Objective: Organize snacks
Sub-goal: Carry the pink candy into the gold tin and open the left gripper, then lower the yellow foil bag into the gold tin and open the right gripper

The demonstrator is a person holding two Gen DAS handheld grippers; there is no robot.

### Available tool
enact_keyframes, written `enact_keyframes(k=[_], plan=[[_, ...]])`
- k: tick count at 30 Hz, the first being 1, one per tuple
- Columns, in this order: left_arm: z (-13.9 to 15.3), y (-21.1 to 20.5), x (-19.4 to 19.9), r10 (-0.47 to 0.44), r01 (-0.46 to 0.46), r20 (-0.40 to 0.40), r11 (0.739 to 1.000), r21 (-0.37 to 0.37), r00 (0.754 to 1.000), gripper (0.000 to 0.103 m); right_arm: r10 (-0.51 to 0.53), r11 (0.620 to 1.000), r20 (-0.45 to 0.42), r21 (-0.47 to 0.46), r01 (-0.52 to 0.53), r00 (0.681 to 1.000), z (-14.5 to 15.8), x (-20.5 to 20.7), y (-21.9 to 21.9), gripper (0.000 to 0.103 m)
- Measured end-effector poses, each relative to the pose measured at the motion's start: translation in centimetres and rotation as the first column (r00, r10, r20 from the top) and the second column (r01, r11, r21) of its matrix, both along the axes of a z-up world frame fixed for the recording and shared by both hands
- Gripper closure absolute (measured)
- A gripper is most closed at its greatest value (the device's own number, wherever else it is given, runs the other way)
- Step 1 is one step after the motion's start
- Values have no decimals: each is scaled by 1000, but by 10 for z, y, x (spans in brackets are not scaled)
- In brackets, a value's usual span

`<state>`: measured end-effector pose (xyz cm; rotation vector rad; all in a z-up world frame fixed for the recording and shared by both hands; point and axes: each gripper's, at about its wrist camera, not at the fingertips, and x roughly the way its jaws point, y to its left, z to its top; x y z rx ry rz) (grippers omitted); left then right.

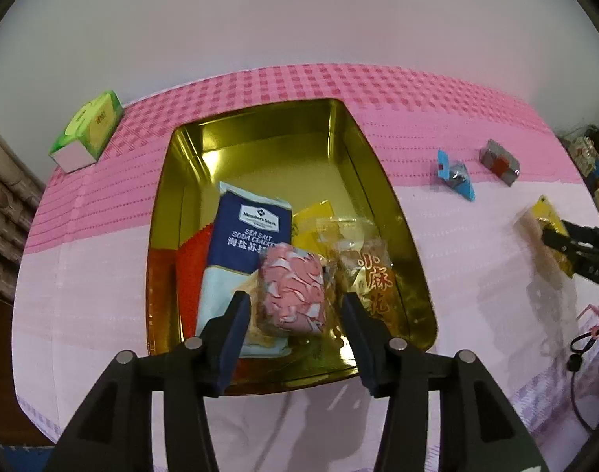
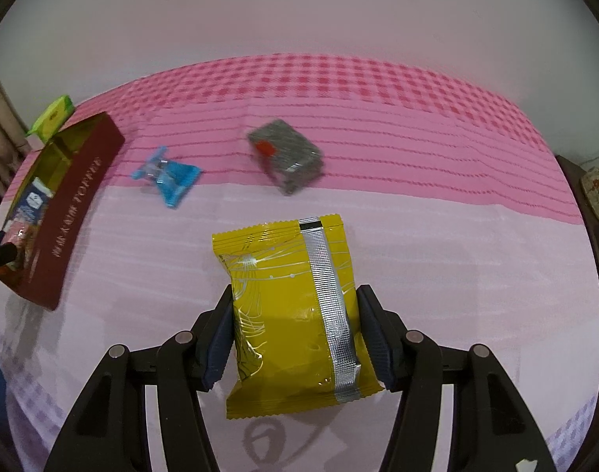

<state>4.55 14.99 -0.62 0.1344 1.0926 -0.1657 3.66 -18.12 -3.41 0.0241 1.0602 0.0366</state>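
table [image 1: 449, 244] lay under a woven cloth, pink gingham at the far side, pale pink ribbed weave nearer, soft and matte. on it sat a rectangular tin [image 1: 382, 181], rounded corners, mirror-gold inside, dark red outside with gilt lettering in the right wrist view [image 2: 69, 212]. inside the tin: a navy and pale blue soda cracker bag [image 1: 248, 236], glossy film, leaning lengthwise; a red textured pack [image 1: 191, 259] partly under it; a clear crinkled bag with orange characters [image 1: 374, 275] at the right wall; a yellow pack [image 1: 313, 220] behind. left gripper [image 1: 295, 310] hung over the tin's near end, jaws apart, black arms with dark blue ribbed pads; a pink-and-white swirled pouch [image 1: 293, 295] lay between the pads, a gap showing on each side, resting on the other packs. right gripper [image 2: 295, 314] was clamped on a yellow foil snack bag [image 2: 295, 314], puffed pillow shape, serrated ends, silver seam down its back, both pads pressed into its sides; the bag hung clear above the cloth, right of the tin. a green tissue box [image 1: 87, 133] stood at the far left corner. a grey foil block pack with a red spot [image 2: 285, 155], blurred, and a small blue twisted wrapper [image 2: 168, 175] lay apart from each other on the cloth beyond the yellow bag.
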Motion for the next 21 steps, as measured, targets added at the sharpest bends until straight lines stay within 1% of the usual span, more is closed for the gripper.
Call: enact_keyframes(k=[3,6,10,13,17,21], plan=[[8,6,-2,13,-13,17,1000,-24,1000,54,22,1000,7,17,-22,1000,7,2,18,48],[17,15,-5,36,-34,47,999,-33,998,54,51,998,22,30,-51,998,16,4,37,48],[26,32,-8,104,-103,91,995,-15,990,54,96,994,42,45,-98,994,28,7,69,48],[31,52,-9,183,-186,124,983,7,975,54,127,990,51,60,-130,991,35,9,93,48],[31,81,-11,288,-291,139,957,4,948,54,170,981,51,82,-174,984,41,14,127,48],[28,101,-12,351,-355,140,935,6,926,54,208,973,54,87,-212,977,47,17,160,48]])
